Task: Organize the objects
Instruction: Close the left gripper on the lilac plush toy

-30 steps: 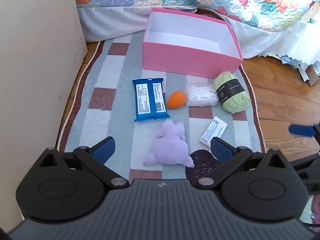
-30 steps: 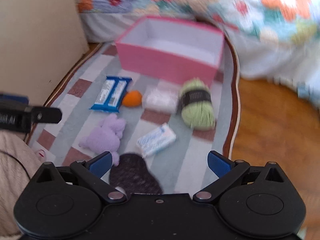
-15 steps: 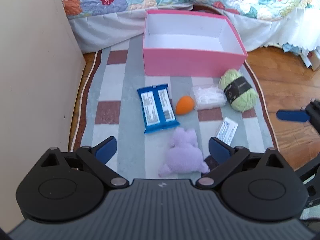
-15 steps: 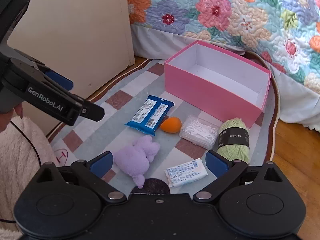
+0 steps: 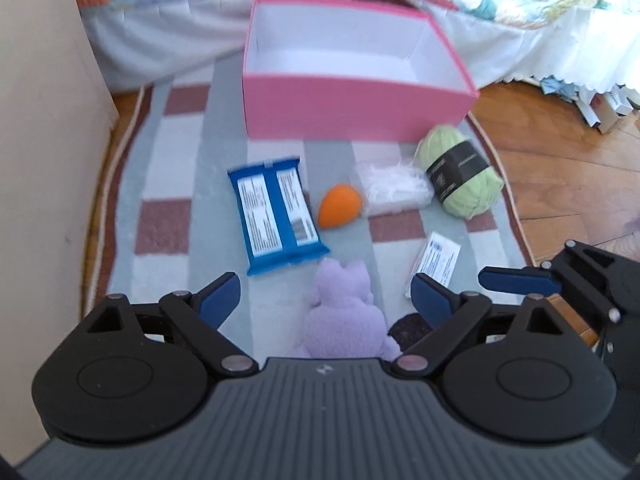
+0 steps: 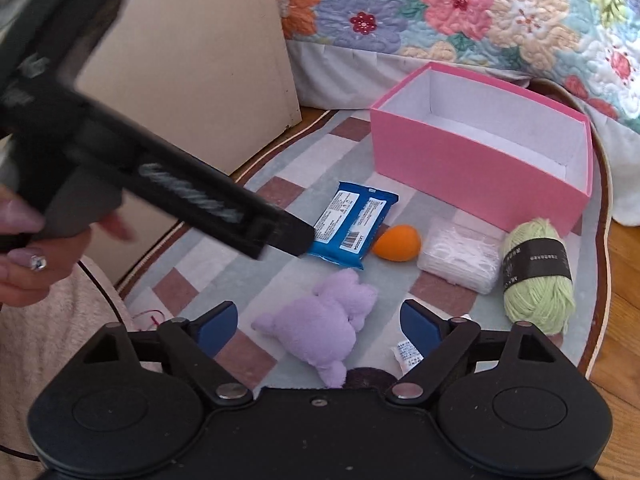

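box (image 5: 352, 112) pink, white inside | yarn (image 5: 460, 176) pale green, black band | plush (image 6: 320, 324) lilac | sponge (image 5: 339, 210) orange

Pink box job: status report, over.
Left gripper open, right gripper closing, both empty. Pink cardboard box empty; purple plush toy nearest. Nothing in the way.

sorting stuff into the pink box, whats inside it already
The pink box shows only bare white walls and floor. Its near wall hides the front strip of the floor in both views.

You face a fuzzy lilac plush toy (image 6: 320, 328), a glossy blue plastic wipes packet (image 6: 352, 224), a matt pink cardboard box (image 6: 472, 164), and a woven checked rug (image 5: 172, 184).
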A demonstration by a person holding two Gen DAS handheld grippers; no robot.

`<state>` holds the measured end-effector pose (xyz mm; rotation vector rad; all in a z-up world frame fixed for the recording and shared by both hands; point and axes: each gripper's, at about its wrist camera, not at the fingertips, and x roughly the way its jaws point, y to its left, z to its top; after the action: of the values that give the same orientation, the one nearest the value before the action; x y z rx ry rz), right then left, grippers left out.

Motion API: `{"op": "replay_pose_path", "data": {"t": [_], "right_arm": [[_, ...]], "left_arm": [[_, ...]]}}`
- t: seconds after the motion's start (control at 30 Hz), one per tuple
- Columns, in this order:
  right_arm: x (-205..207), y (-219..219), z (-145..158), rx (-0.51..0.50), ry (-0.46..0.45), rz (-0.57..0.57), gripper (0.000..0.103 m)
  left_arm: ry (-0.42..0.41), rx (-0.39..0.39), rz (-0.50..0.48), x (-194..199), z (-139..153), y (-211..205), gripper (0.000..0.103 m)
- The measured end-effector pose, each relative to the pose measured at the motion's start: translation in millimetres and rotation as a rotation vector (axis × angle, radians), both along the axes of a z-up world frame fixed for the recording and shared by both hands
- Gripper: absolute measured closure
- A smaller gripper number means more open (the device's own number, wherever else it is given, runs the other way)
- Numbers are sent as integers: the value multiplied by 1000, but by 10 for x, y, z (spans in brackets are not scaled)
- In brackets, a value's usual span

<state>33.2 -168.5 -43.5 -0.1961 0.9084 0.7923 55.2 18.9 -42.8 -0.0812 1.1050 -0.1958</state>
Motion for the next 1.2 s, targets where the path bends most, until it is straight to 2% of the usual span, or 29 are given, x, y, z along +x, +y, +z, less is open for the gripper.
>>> {"op": "replay_pose_path", "data": {"t": [0.13, 0.17, 0.2, 0.33, 0.5, 0.57, 0.67, 0.77, 0.87, 0.97, 1.07, 1.2], "right_arm": [[-55, 105, -151, -2, -14, 35, 14], [-60, 125, -191, -4, -15, 34, 14], [-62, 150, -239, -12, -11, 36, 14], [-21, 220, -420, -22, 61, 21, 15], [-17, 309, -599, -35, 108, 21, 17], [-18, 340, -672, -59, 104, 14, 17], [-5, 375, -792, -75, 106, 5, 18], [4, 398, -894, -78, 118, 2, 25], [4, 397, -982, -101, 98, -11, 30], [29, 353, -1039, -103, 95, -28, 37], [65, 296, -1054, -61, 111, -29, 44], [55, 319, -1070, -73, 81, -3, 47]], "left_arm": [[36, -18, -8, 29, -239, 15, 10], [44, -33, 38, 28, -281, 24, 12], [49, -54, 32, 30, -319, 37, 13], [55, -86, 43, 30, -468, 59, 18], [100, -147, 38, 45, -691, 53, 28], [120, -144, 44, 44, -792, 51, 34], [132, -153, 53, 42, -878, 60, 36], [140, -158, 59, 41, -943, 73, 41], [152, -129, 45, 40, -1009, 43, 43], [170, -167, 47, 38, -1050, 52, 51], [167, -180, 65, 39, -1073, 53, 52], [171, -208, 97, 34, -1093, 96, 52]]}}
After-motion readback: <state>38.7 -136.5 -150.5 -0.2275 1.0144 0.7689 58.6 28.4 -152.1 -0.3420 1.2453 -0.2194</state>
